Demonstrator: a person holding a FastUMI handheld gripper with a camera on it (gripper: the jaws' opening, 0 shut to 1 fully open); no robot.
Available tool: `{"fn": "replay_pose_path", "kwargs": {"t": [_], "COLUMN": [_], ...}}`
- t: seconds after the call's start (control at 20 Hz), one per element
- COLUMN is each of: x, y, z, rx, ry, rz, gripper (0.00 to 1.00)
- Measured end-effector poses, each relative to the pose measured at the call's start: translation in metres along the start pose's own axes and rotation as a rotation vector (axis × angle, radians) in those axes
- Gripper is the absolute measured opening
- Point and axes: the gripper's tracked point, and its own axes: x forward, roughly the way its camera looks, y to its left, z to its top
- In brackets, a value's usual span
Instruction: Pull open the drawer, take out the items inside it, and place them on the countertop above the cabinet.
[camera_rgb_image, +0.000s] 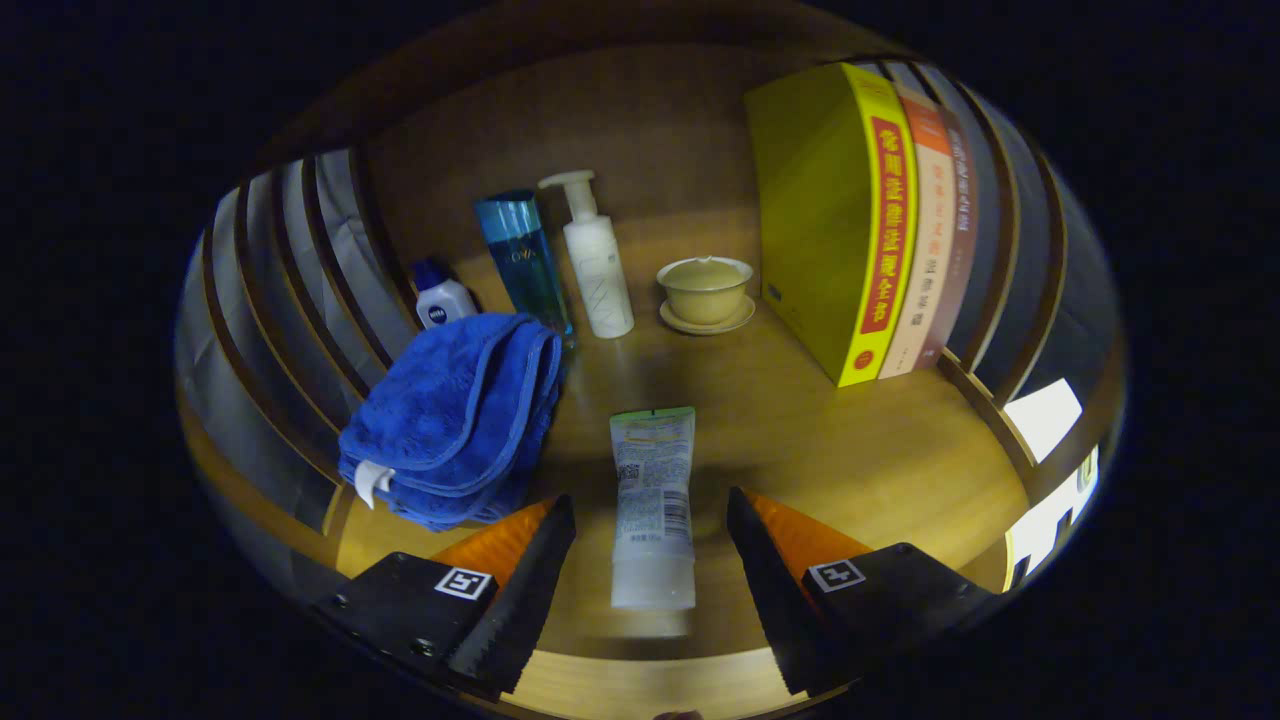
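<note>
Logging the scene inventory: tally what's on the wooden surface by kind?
Bottles: 3 (small white, blue, pump)
Tubes: 1, between the open tongs
Towels: 1
Lidded cups on saucer: 1
Books: 3
Total: 9

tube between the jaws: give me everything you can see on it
The squeeze tube looks like soft plastic, white with a green band at its far crimped end and printed text with a barcode. It lies flat on the wooden countertop, cap end toward the gripper, between the open jaws, touching neither. The blue towel lies beside it, apart.
</note>
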Motion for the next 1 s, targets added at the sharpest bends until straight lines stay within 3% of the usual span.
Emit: {"fn": "replay_pose_path", "kwargs": {"t": [0.3,0.55,0.75,1.0], "x": [-0.079,-0.165,-0.232,-0.272], "y": [-0.019,-0.027,-0.013,-0.012], "z": [0.015,0.019,-0.006,-0.072], "rx": [0.017,-0.032,-0.05,-0.053], "ry": [-0.139,-0.353,-0.525,-0.612], "rz": [0.014,0.03,0.107,0.114], "gripper": [0.99,0.99,0.99,0.98]}}
